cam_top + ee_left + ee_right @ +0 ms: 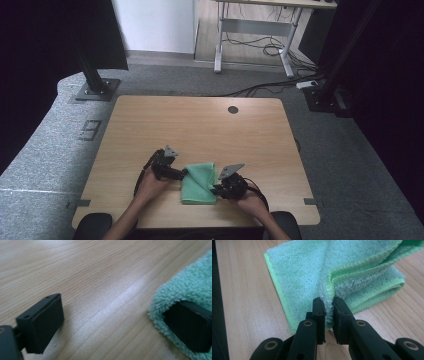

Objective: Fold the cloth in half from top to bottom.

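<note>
A green fleece cloth (198,184) lies folded on the wooden table (200,125) near its front edge, between my two grippers. My left gripper (183,173) is at the cloth's left edge and stands open. In the left gripper view its jaws are wide apart (117,317): one is over bare wood, the other is tucked into the cloth (190,287). My right gripper (216,189) is at the cloth's right side. In the right gripper view it (329,307) is shut on a bunched hem of the cloth (299,272), lifting that fold a little.
A round cable hole (233,109) is near the table's far edge. Grey tape marks (310,201) sit at the front corners. A black stand base (95,90) and a white desk frame (260,30) with cables stand on the floor beyond.
</note>
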`<state>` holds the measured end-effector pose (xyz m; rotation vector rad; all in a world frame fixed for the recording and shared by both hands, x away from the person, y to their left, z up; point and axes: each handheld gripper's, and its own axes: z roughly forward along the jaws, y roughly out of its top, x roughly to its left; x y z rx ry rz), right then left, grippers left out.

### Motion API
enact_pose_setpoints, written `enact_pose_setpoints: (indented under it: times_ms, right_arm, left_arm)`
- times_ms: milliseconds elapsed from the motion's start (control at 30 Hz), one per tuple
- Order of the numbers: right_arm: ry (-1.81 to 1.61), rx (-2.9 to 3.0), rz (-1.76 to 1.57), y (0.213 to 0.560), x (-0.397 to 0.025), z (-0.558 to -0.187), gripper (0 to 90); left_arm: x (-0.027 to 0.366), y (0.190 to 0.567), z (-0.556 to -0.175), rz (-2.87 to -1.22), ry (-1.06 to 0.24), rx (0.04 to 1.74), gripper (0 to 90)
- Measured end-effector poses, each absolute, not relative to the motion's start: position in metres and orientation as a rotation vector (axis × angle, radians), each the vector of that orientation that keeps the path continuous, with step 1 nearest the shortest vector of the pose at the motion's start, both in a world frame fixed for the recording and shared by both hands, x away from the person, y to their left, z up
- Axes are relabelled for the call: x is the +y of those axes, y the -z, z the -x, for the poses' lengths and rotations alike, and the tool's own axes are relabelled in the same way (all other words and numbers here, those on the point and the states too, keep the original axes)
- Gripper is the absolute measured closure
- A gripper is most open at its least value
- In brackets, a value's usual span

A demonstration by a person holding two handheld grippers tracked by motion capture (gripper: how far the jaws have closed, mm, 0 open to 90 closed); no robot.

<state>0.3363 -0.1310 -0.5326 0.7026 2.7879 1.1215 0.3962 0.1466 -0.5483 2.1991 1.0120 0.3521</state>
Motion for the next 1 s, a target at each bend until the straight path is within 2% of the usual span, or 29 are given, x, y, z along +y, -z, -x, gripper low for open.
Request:
enact_pose_setpoints:
  times_ms: [133, 400, 667, 1000]
  right_arm:
    - [-1.142, 2.781, -0.719, 0.534, -0.133, -0.337, 80.3]
    - [-1.159, 2.764, -0.742, 0.536, -0.133, -0.336, 79.9]
    - [-1.167, 2.755, -0.758, 0.537, -0.134, -0.334, 79.8]
    - [-1.172, 2.752, -0.763, 0.537, -0.134, -0.334, 79.6]
  left_arm:
    - [0.150, 0.542, -0.393, -2.214, -0.291, 0.985, 10.3]
    - [0.154, 0.520, -0.385, -2.201, -0.307, 0.912, 13.2]
    - [0.139, 0.502, -0.412, -2.209, -0.402, 0.926, 13.9]
    - [0.098, 0.510, -0.446, -2.288, -0.352, 0.883, 13.8]
